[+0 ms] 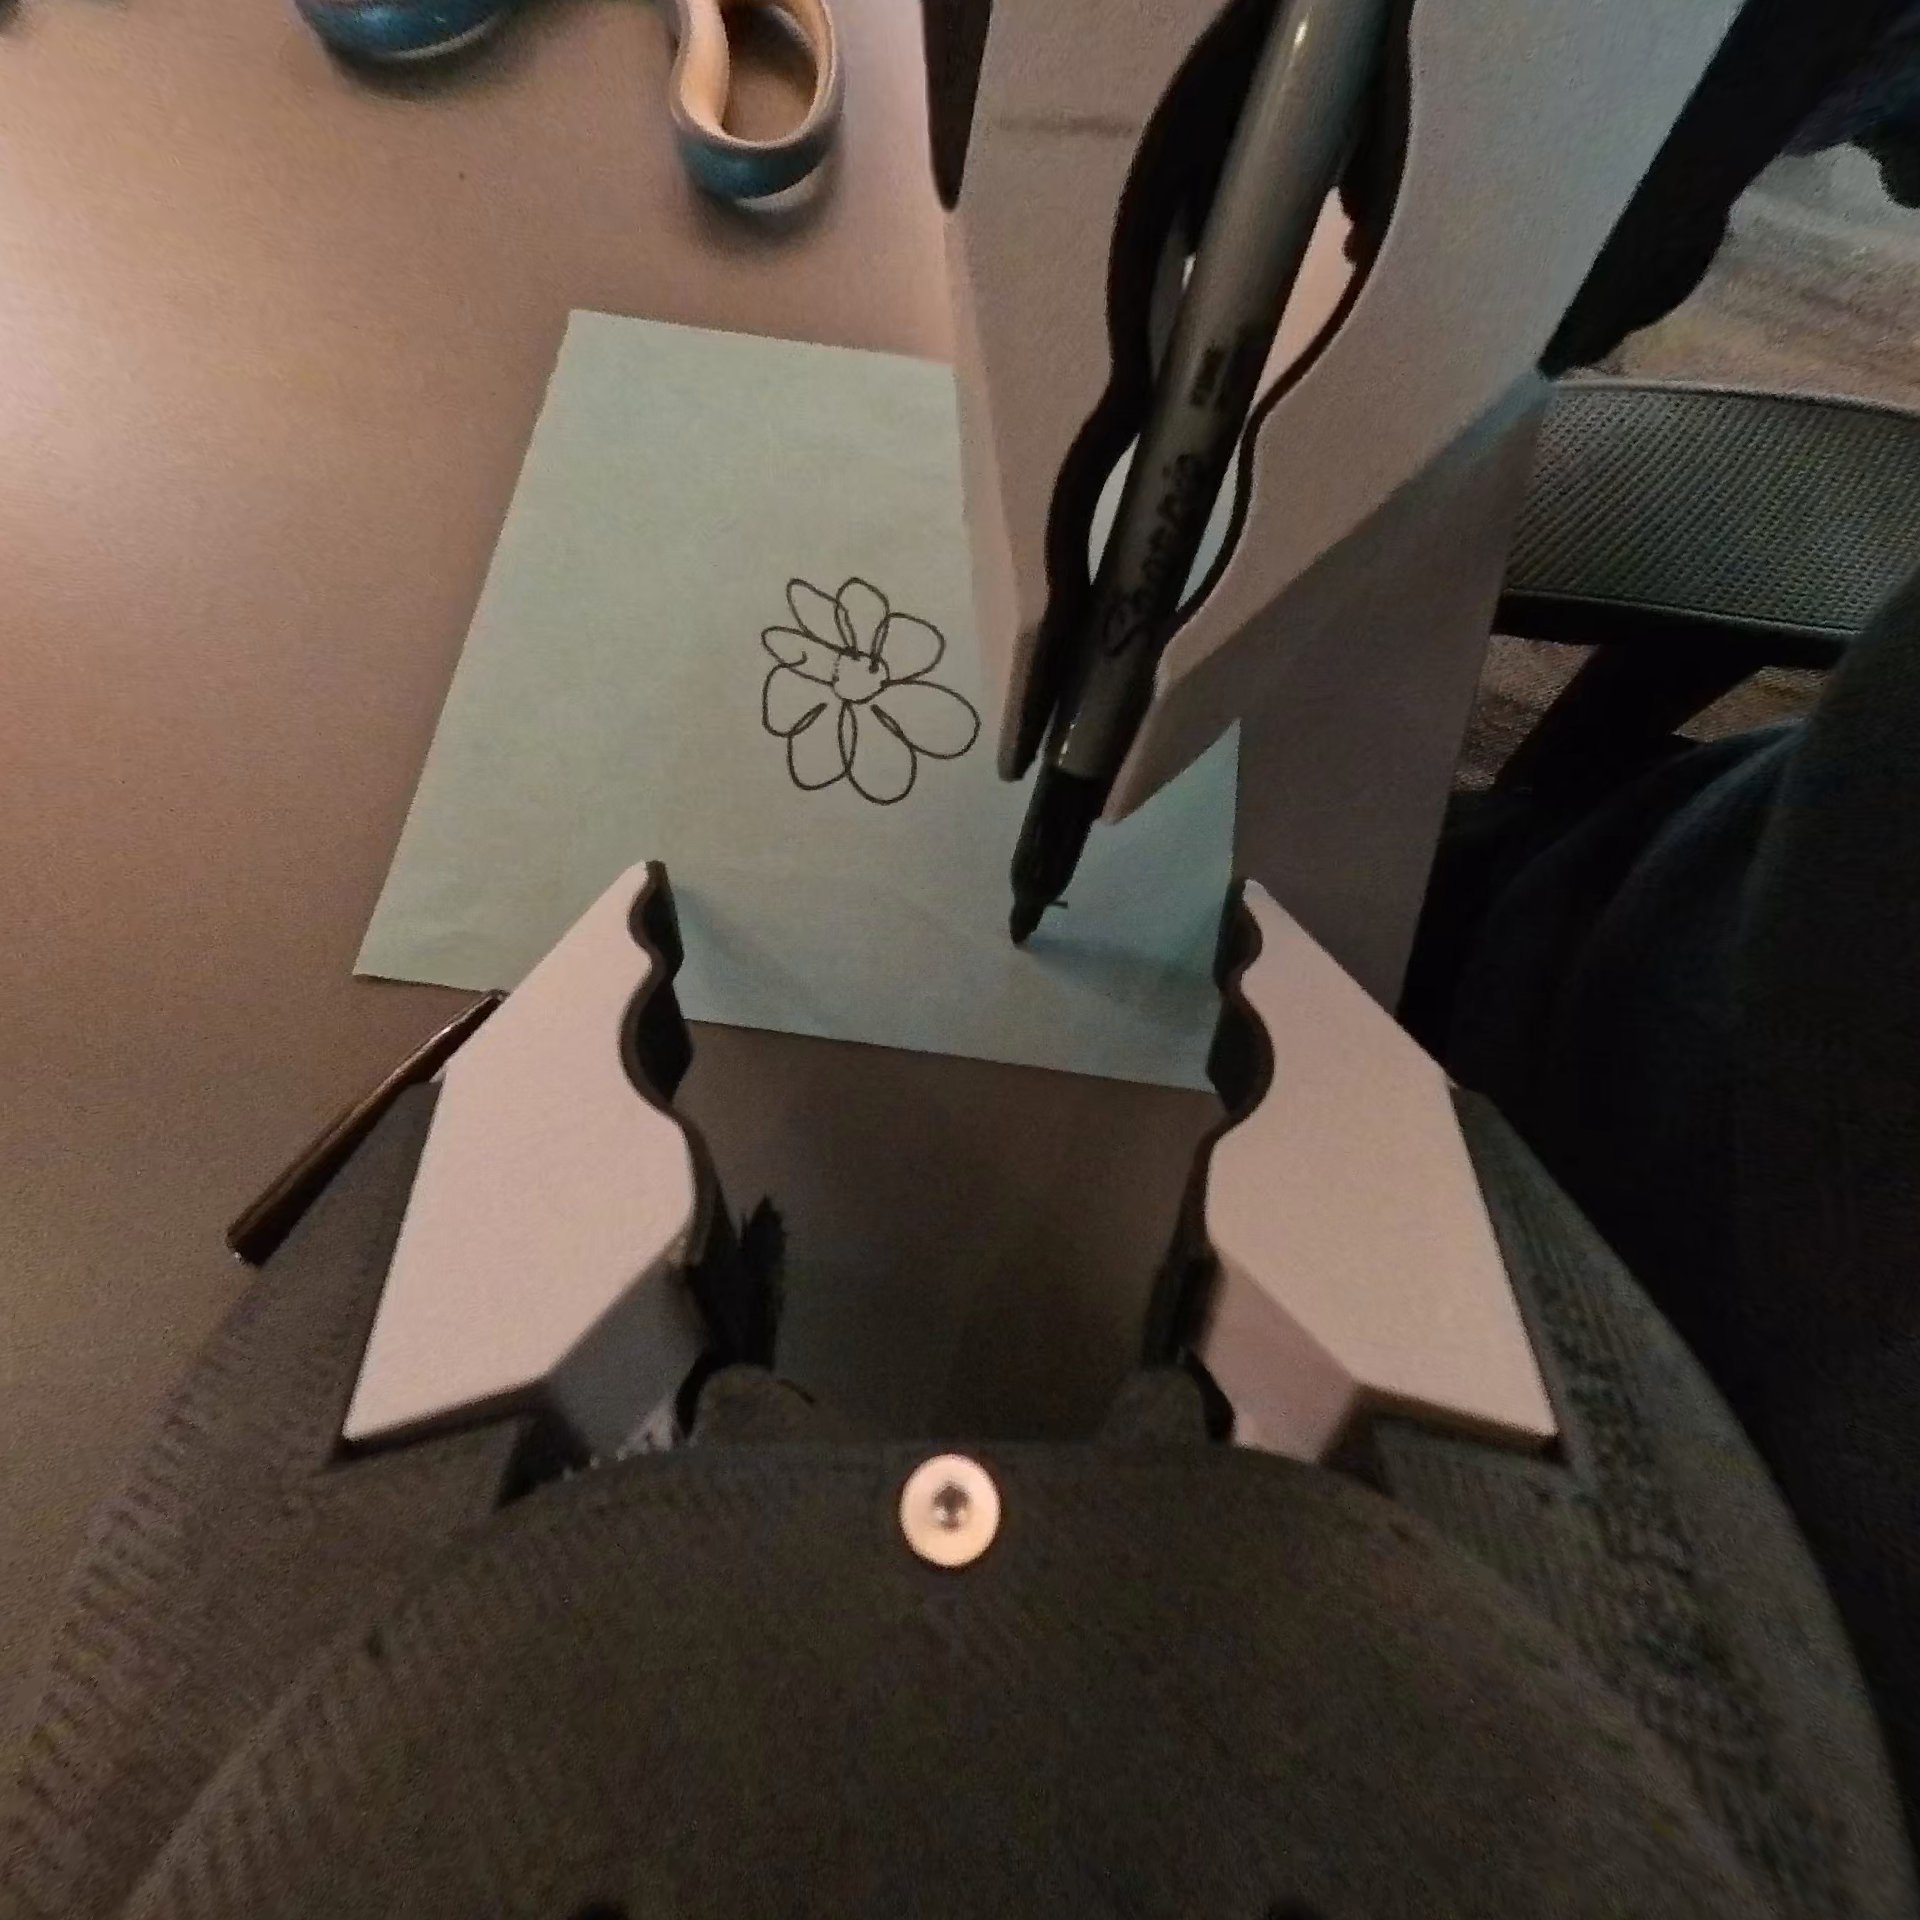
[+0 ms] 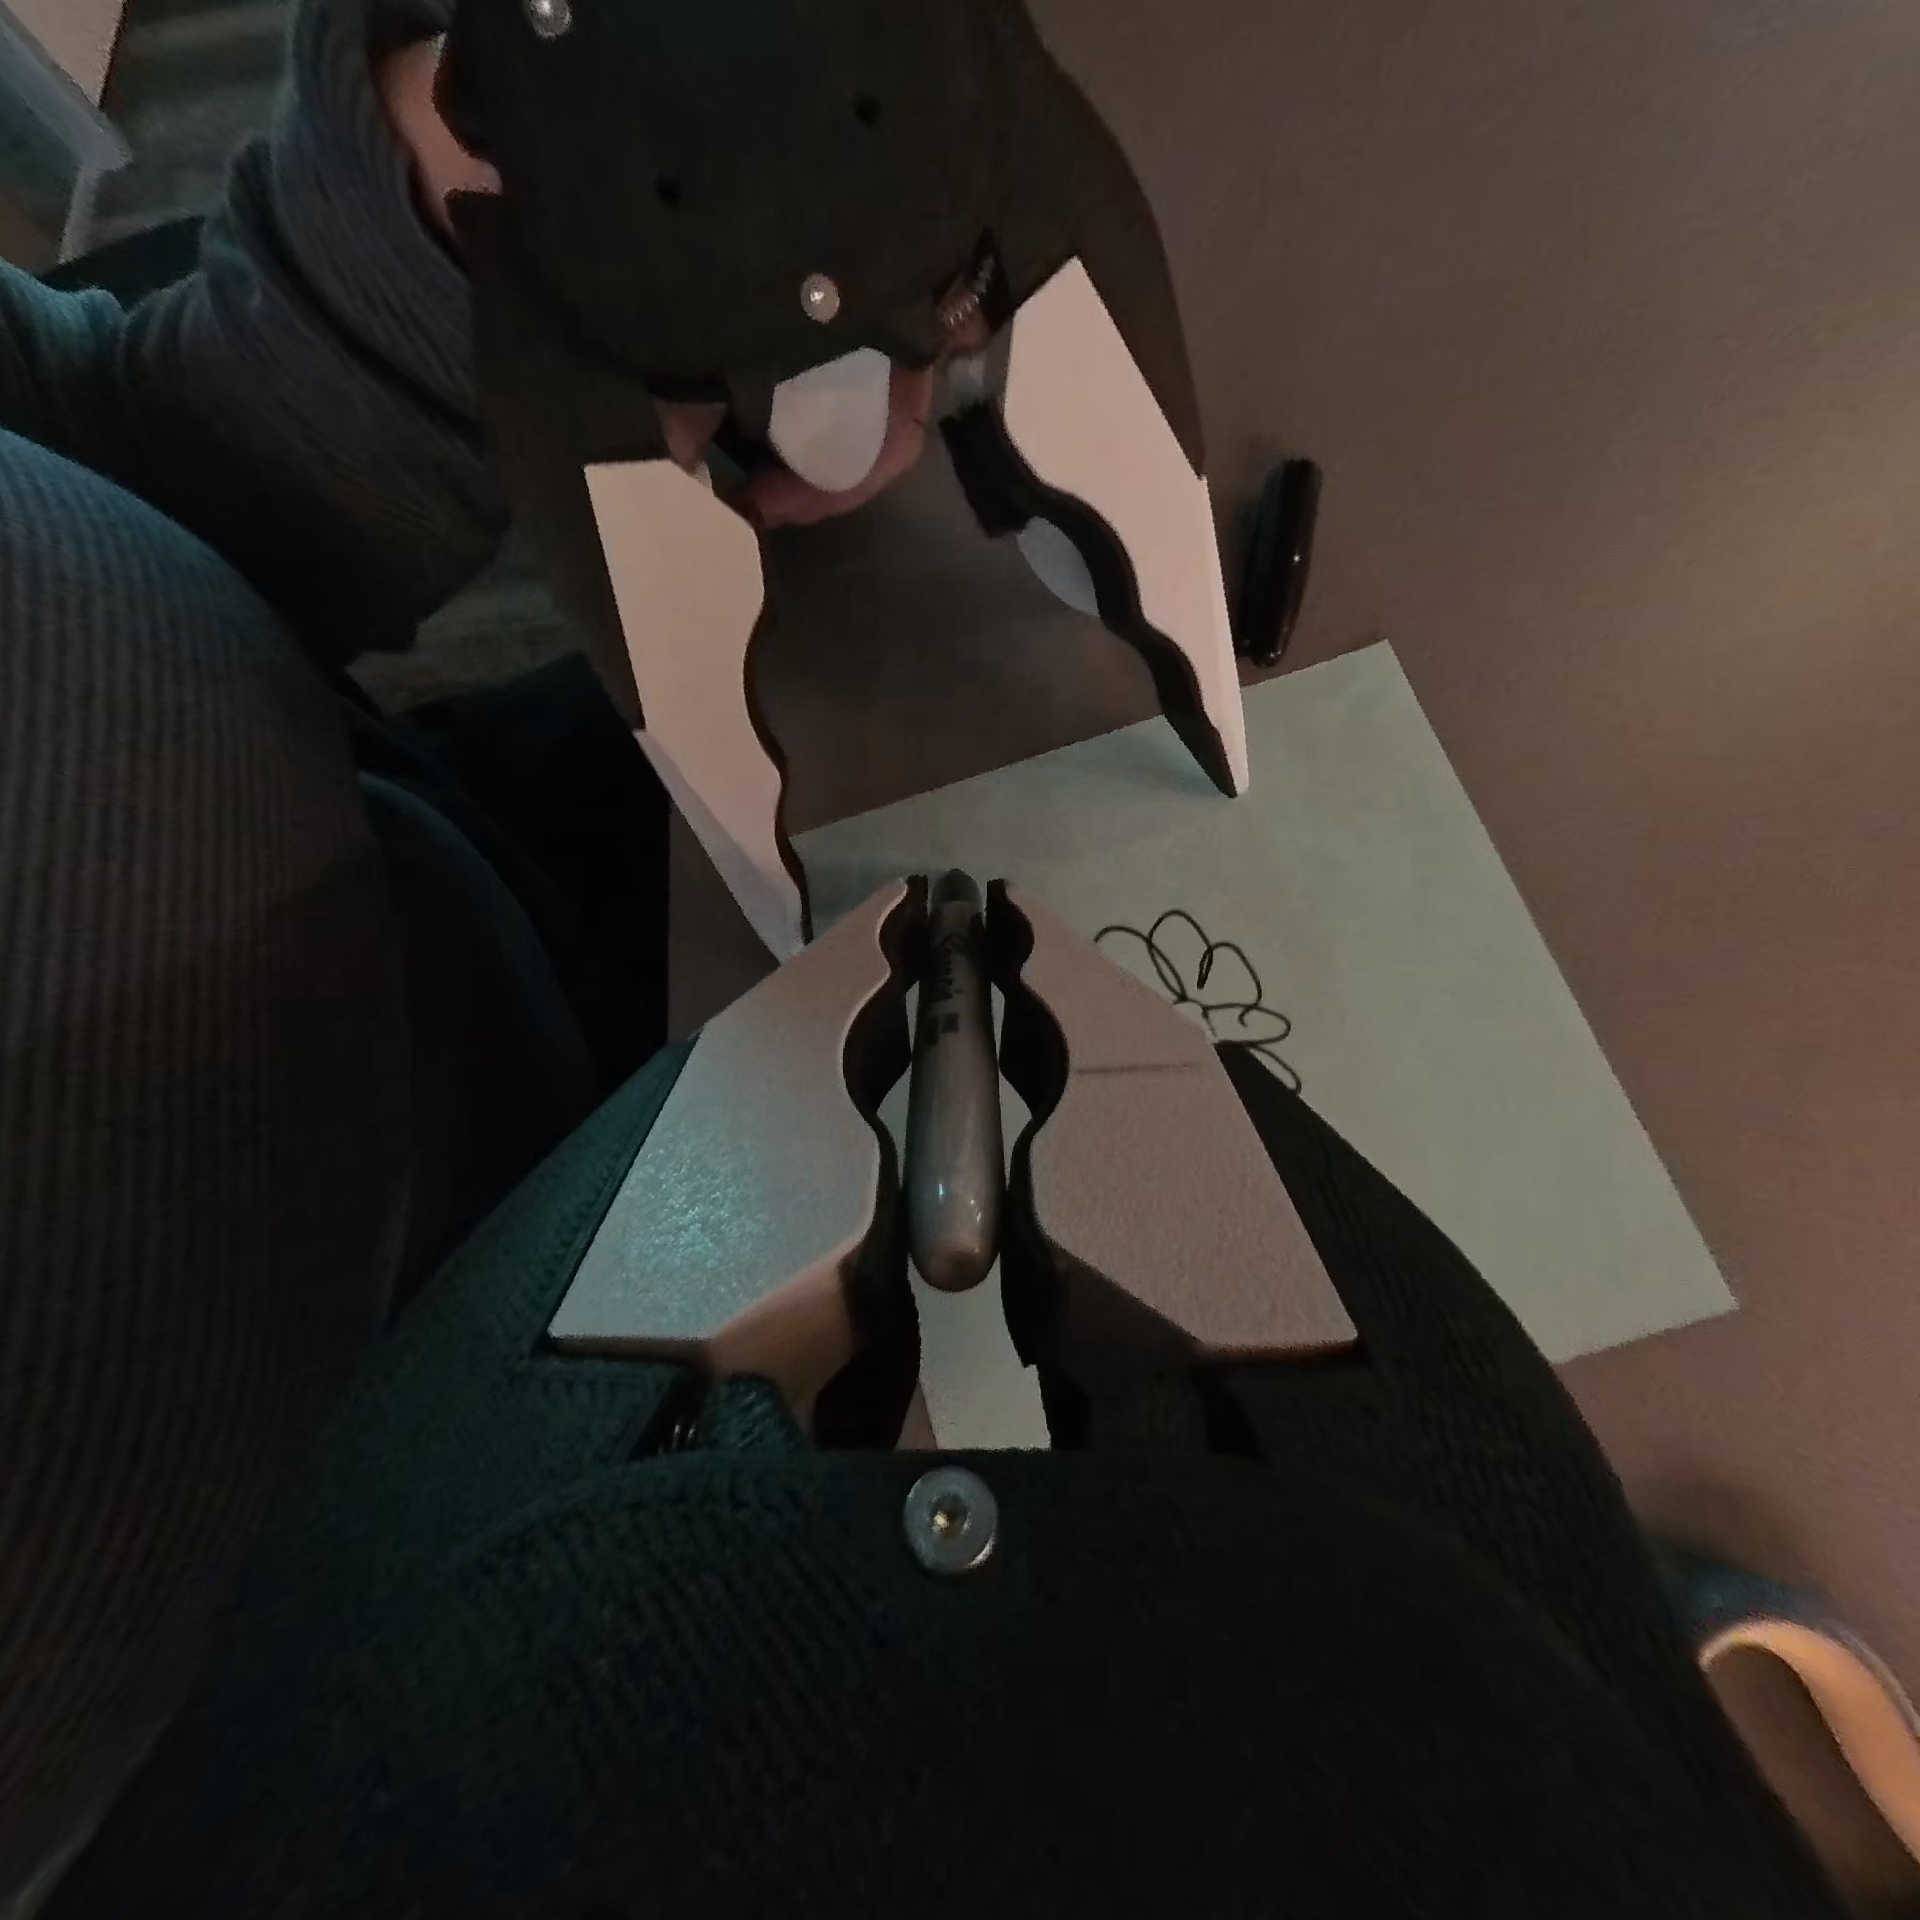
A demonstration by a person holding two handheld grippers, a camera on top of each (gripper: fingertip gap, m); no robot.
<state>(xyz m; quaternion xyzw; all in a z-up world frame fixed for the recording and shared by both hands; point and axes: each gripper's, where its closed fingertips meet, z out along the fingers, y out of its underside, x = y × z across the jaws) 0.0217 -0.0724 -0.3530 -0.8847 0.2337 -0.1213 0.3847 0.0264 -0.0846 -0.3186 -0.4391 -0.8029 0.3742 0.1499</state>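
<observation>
A pale green sheet of paper (image 1: pixel 665 644) lies on the brown table (image 1: pixel 208 520) and bears a black flower drawing (image 1: pixel 857 691). My right gripper (image 2: pixel 954 894) is shut on a grey marker (image 2: pixel 948 1122). In the left wrist view this gripper (image 1: pixel 1070 790) comes down from above, and the marker (image 1: pixel 1184 436) has its black tip (image 1: pixel 1023 925) on the paper, below and to the right of the flower. My left gripper (image 1: pixel 948 899) is open and empty, with its fingertips spread over the paper's near edge. It also shows in the right wrist view (image 2: pixel 1013 857), one fingertip (image 2: pixel 1226 774) down on the sheet.
A black marker cap (image 1: pixel 364 1132) lies on the table left of my left gripper and also shows in the right wrist view (image 2: pixel 1283 561). Blue tape rolls (image 1: pixel 758 114) lie at the far side. A mesh chair (image 1: pixel 1714 488) and a person's dark sleeve (image 2: pixel 156 831) are beside the table.
</observation>
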